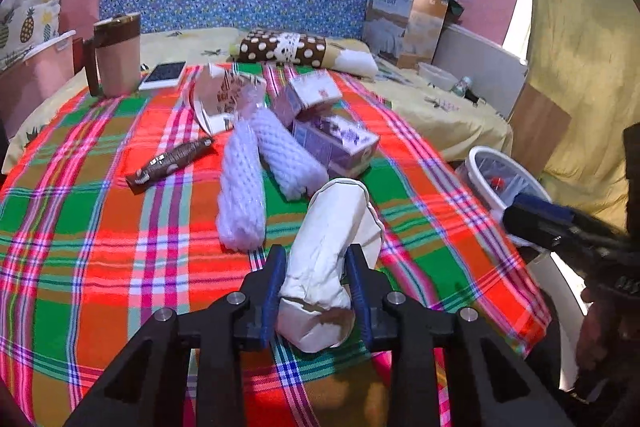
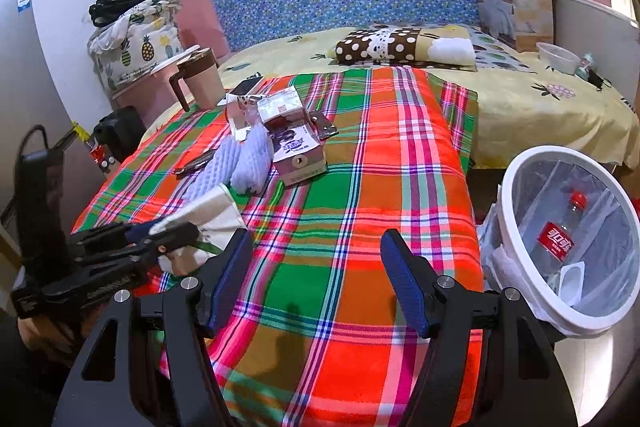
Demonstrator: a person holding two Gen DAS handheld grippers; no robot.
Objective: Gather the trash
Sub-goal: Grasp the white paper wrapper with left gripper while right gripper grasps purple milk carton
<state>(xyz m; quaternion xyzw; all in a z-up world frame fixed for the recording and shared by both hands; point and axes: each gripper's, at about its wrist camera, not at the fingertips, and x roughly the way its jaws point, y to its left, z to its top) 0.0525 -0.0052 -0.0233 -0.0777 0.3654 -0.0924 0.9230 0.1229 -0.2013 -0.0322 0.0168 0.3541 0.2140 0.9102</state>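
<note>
Left wrist view: near the front edge of the red, green and orange plaid blanket (image 1: 100,247), my left claw (image 1: 316,267) is pinched onto the crumpled white paper cup (image 1: 332,239), both blue pads pressing its sides. Past it, toward the blanket's middle, lie a brown foil wrapper (image 1: 170,163), 2 white foam net sleeves (image 1: 242,187) and 2 purple cartons (image 1: 336,143); a beige lidded mug (image 1: 118,53) stands at the far left corner. My right claw (image 2: 316,275) hangs wide apart over the blanket's near edge, holding nothing. Off the right edge stands the white-rimmed mesh bin (image 2: 516,187), a clear red-labelled bottle (image 2: 560,239) inside.
</note>
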